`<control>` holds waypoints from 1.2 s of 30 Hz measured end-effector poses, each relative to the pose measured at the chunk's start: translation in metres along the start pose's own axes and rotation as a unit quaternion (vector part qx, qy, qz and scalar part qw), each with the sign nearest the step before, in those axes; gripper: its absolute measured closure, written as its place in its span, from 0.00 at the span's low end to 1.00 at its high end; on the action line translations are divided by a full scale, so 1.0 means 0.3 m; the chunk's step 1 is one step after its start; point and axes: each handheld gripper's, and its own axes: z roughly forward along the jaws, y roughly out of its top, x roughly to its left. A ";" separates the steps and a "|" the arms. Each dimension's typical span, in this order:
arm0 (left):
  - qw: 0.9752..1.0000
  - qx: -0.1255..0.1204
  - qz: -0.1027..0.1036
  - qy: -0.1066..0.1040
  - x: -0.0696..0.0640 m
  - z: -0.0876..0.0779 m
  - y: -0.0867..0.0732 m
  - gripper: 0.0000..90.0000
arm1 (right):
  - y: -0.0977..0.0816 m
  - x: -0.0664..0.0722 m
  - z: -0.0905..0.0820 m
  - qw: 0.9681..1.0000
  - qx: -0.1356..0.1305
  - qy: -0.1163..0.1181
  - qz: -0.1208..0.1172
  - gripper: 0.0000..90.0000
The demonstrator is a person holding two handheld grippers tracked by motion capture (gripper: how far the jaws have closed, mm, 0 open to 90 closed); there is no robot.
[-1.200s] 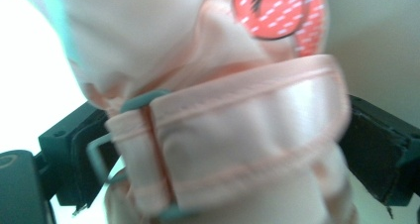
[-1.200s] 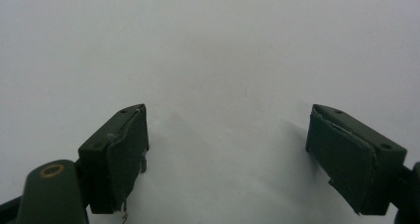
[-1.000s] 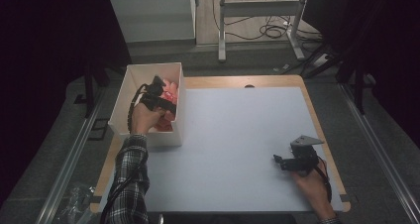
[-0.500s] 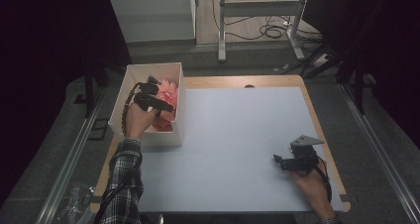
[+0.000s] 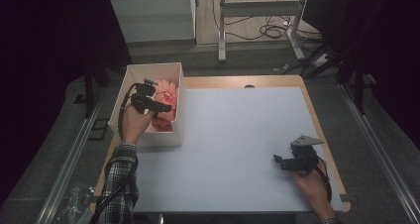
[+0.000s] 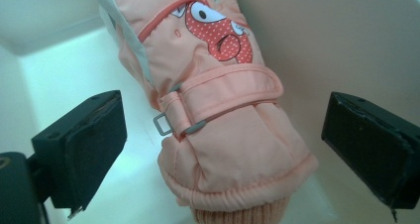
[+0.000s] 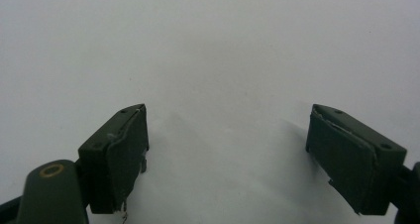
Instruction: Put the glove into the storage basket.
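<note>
Hovering inside the white box (image 5: 128, 80) at ten o'clock, the left gripper (image 6: 218, 144) spreads its jaws around the peach glove (image 6: 223, 120); the right gripper (image 7: 228, 159), jaws spread, rests at four o'clock.

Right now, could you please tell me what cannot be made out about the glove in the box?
- Ski glove: fingertips cut off by the top edge of the left gripper view.
- In the high view, the left hand-held gripper covers part of the glove inside the white box.
- Whether a second glove lies beneath: unclear, the pink mass is too small.
</note>
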 end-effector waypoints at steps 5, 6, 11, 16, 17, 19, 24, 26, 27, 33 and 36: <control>1.000 -0.015 0.014 -0.001 -0.005 -0.022 -0.014 0.04 | 0.000 0.000 0.000 1.000 0.000 0.000 0.000 0.19; 1.000 -0.017 0.015 -0.001 -0.005 -0.024 -0.017 0.04 | 0.000 0.000 0.000 1.000 0.000 0.000 0.000 0.19; 0.999 -0.031 0.018 -0.005 -0.007 -0.037 -0.036 0.04 | 0.000 0.000 0.000 1.000 0.000 0.000 0.000 0.19; 0.999 -0.047 0.022 -0.013 -0.011 -0.053 -0.056 0.03 | 0.000 0.000 0.000 1.000 0.000 0.000 0.000 0.19; 0.998 -0.049 0.025 -0.014 -0.011 -0.056 -0.059 0.03 | 0.000 0.000 0.000 1.000 0.000 0.000 0.000 0.19; 0.998 -0.056 0.027 -0.018 -0.016 -0.064 -0.067 0.03 | 0.000 0.000 0.000 1.000 0.000 0.000 0.000 0.19; 0.997 -0.072 0.034 -0.022 -0.031 -0.082 -0.086 0.02 | 0.000 0.000 0.000 1.000 0.000 0.000 0.000 0.19; 0.996 -0.077 0.039 -0.020 -0.036 -0.087 -0.094 0.02 | 0.000 0.000 0.000 1.000 0.000 0.000 0.000 0.19; 0.996 -0.081 0.043 -0.017 -0.040 -0.091 -0.100 0.02 | 0.000 0.000 0.000 1.000 0.000 0.000 0.000 0.19; 0.994 -0.092 0.052 -0.018 -0.054 -0.109 -0.127 0.02 | 0.000 0.000 0.000 1.000 0.000 0.000 0.000 0.19; 0.994 -0.096 0.055 -0.022 -0.058 -0.116 -0.140 0.02 | 0.000 0.000 -0.001 1.000 0.001 0.000 -0.001 0.19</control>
